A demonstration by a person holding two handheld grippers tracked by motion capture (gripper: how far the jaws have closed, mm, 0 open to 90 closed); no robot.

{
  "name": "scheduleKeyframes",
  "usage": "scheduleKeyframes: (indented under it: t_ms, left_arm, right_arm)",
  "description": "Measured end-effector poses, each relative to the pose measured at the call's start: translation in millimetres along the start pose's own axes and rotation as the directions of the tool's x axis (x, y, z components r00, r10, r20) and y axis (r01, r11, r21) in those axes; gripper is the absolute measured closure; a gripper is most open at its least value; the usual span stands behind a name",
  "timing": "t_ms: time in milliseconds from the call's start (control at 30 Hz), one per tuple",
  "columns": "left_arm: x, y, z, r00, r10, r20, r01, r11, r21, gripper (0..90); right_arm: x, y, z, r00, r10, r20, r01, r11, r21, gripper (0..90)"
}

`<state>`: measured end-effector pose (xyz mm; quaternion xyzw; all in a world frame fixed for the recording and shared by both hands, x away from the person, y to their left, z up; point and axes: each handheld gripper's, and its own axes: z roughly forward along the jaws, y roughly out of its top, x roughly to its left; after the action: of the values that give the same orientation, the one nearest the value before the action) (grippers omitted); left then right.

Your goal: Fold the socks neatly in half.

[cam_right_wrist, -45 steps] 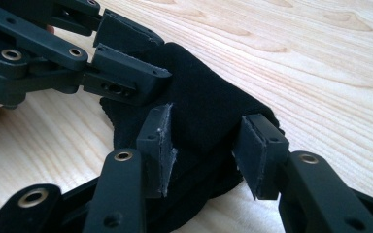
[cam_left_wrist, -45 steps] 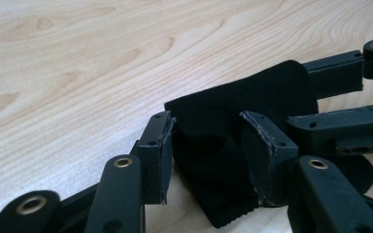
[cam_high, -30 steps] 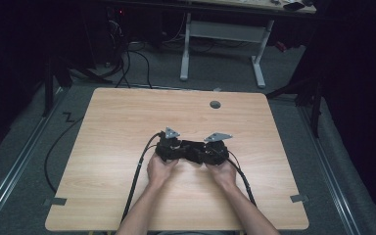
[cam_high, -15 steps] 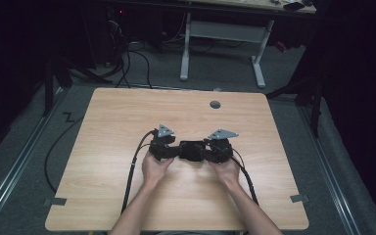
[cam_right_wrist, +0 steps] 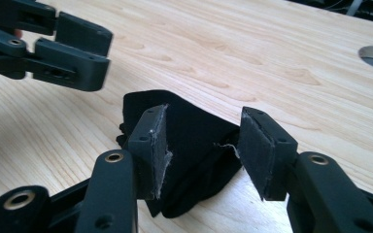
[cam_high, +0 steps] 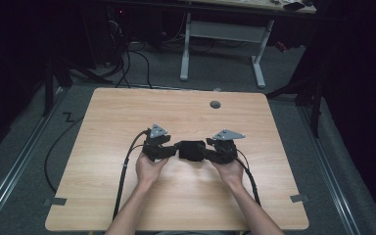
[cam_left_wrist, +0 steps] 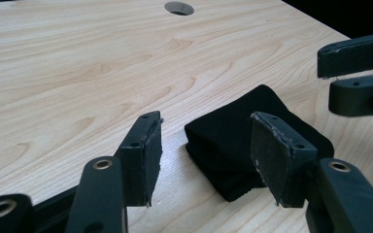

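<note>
Folded black cloth [cam_high: 191, 150] lying mid-table on the pale wood-grain table [cam_high: 127, 112], between the left gripper [cam_left_wrist: 204, 155] and right gripper [cam_right_wrist: 201, 150]. Both sets of jaws have just been opening and stand wide apart, gripping nothing; the cloth lies just beyond the pads, apparently released. The step in hand appears to be letting go after a fold. A further fold would call for re-gripping an edge. The fabric is matte, soft and thickly layered; the foam-like pads [cam_right_wrist: 156, 145] are frayed; a round cable hole [cam_high: 215, 104] pierces the tabletop.
</note>
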<state>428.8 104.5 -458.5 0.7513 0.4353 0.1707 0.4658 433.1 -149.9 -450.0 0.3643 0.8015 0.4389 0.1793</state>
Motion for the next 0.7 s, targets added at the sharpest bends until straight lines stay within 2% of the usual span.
scheduleKeyframes:
  t_ms: [200, 400, 700]
  left_arm:
    - [3.0, -2.0, -9.0, 0.9998, -0.011, -0.018, 0.011, 0.9997, -0.02, 45.2]
    - [4.2, -6.4, -13.7, 0.9995, -0.014, -0.029, 0.014, 0.9997, -0.02, 45.0]
    - [10.2, -14.1, -27.8, 0.9983, -0.026, -0.053, 0.024, 0.9994, -0.026, 44.5]
  right_arm:
    - [-7.1, -7.0, -11.0, 0.9995, 0.031, 0.007, -0.031, 0.999, -0.015, 54.5]
    - [-14.9, -15.5, -15.9, 0.9981, 0.06, 0.015, -0.059, 0.998, -0.016, 55.3]
    - [-24.7, -25.1, -28.2, 0.9968, 0.076, 0.027, -0.075, 0.997, -0.029, 55.8]
